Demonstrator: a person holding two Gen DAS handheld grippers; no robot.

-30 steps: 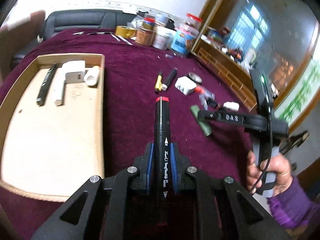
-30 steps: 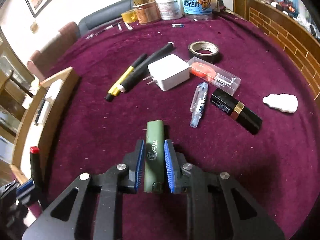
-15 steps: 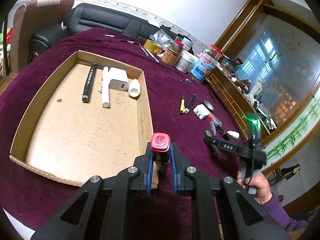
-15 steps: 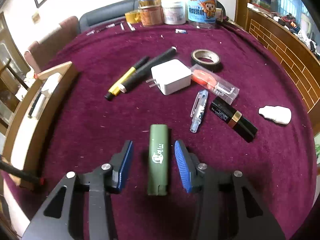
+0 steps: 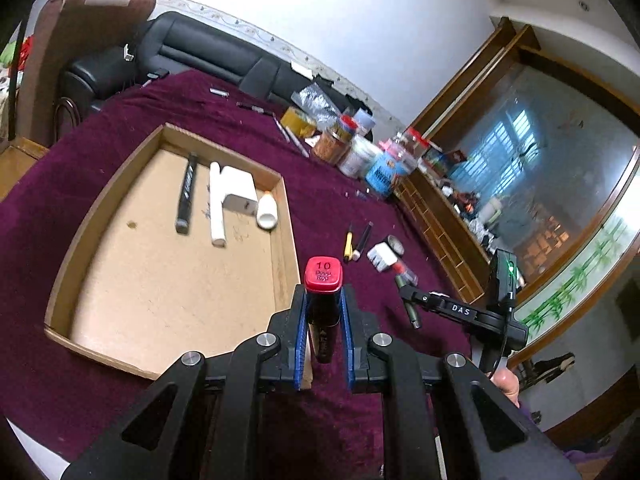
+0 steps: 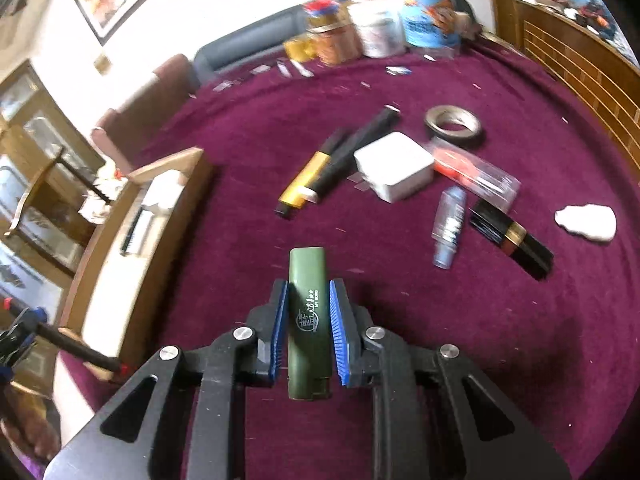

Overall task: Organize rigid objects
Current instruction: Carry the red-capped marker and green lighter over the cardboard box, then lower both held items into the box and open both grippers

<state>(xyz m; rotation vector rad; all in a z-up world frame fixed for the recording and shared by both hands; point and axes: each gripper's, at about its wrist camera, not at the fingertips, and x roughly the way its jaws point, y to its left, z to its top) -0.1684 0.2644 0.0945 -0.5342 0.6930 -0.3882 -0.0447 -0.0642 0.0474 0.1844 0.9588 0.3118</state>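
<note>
My left gripper (image 5: 324,300) is shut on a black marker (image 5: 323,276) whose red cap faces the camera; it hangs over the near right corner of the cardboard tray (image 5: 160,280). My right gripper (image 6: 309,288) has its jaws closing, and the blue pads press both sides of a green lighter (image 6: 308,268) held a little above the purple cloth. In the left wrist view the right gripper (image 5: 406,300) sits to the right with the green lighter (image 5: 412,314) between its fingers. The left-held marker (image 6: 80,354) shows at the far left of the right wrist view.
The tray holds a black pen (image 5: 186,196), a white stick (image 5: 216,208), a white charger (image 5: 240,192) and a small white bottle (image 5: 267,214). On the cloth lie a white charger (image 6: 394,166), a tape roll (image 6: 454,124), pens (image 6: 304,184), a lipstick (image 6: 512,238) and jars (image 6: 380,32).
The left gripper rose and drew back to the tray's near corner, with the marker now seen end-on. The right gripper opened around the lighter, then shut on it and lifted slightly.
</note>
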